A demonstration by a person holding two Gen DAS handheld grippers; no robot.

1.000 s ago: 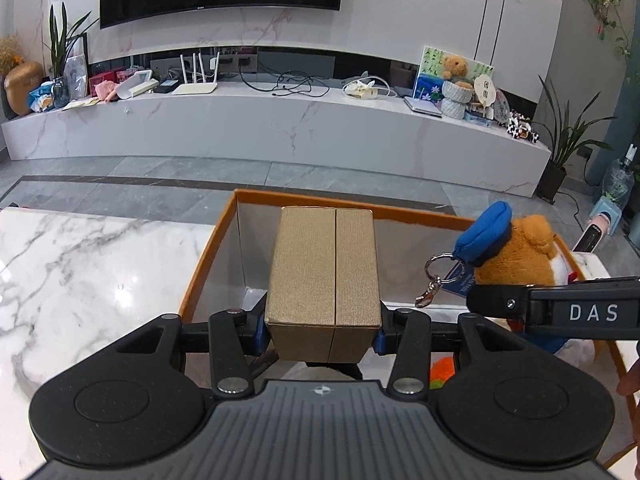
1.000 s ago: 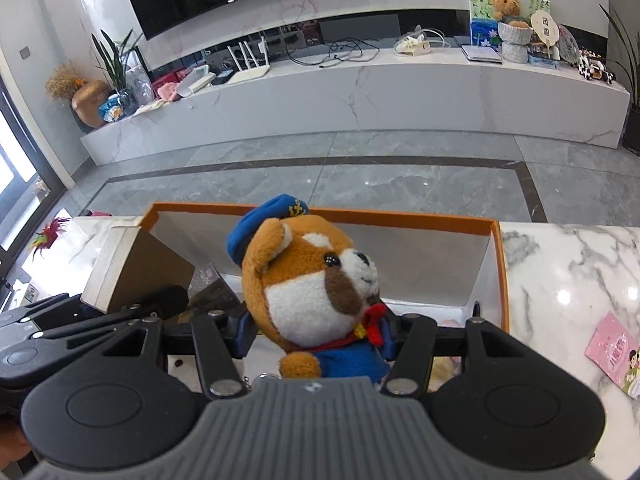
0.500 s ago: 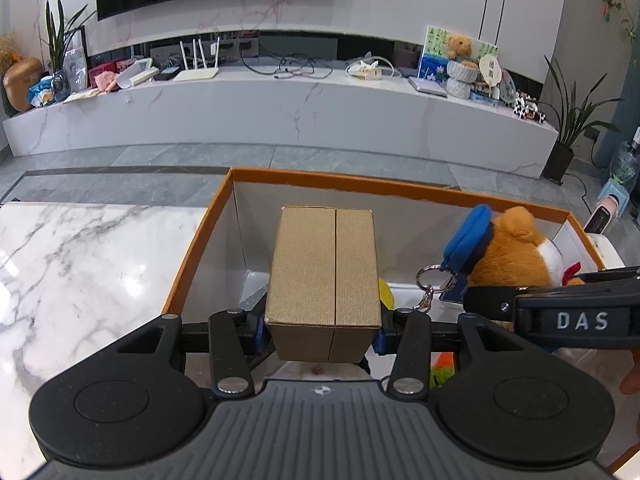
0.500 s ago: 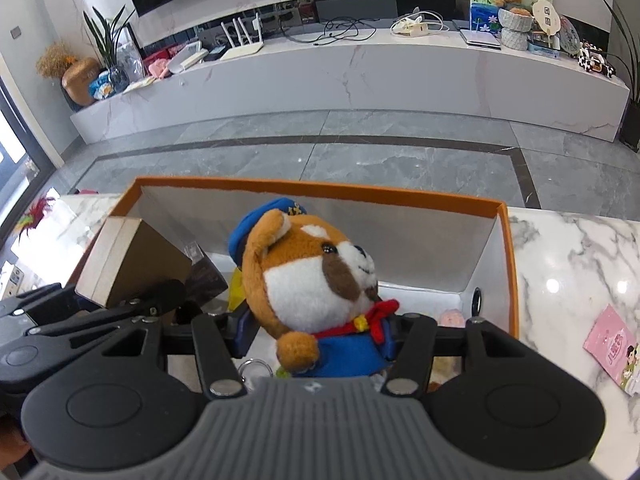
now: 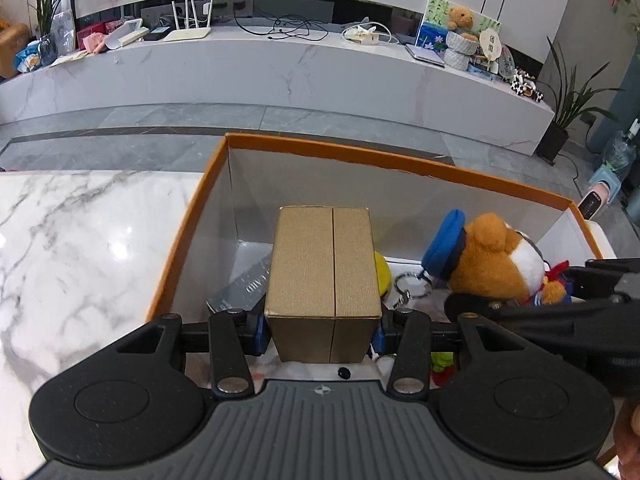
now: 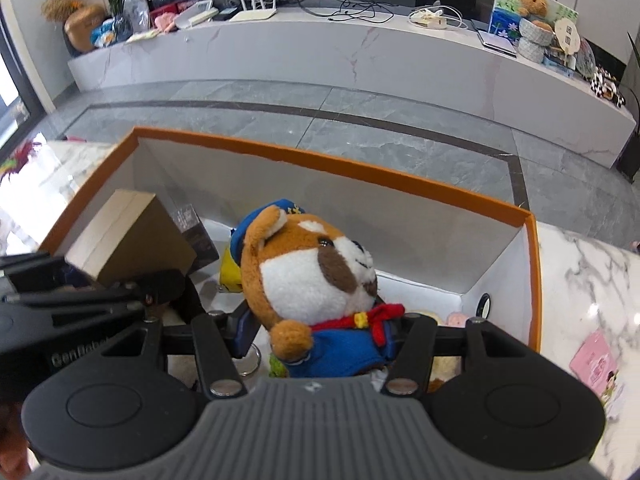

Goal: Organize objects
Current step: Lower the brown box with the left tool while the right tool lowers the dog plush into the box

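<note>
The left hand-held gripper (image 5: 322,330) is clenched on a tan carton (image 5: 323,276), long axis toward 12 o'clock, held over the orange-rimmed box (image 5: 360,158) on the marble bench (image 5: 80,240). The right hand-held gripper (image 6: 320,330) grasps a plush dog (image 6: 316,280) at 3 o'clock from the carton, likewise above the box interior. Both loads appear ready to go downward. Only the left view shows the key ring (image 5: 410,286); only the right shows the pink card (image 6: 596,362).
</note>
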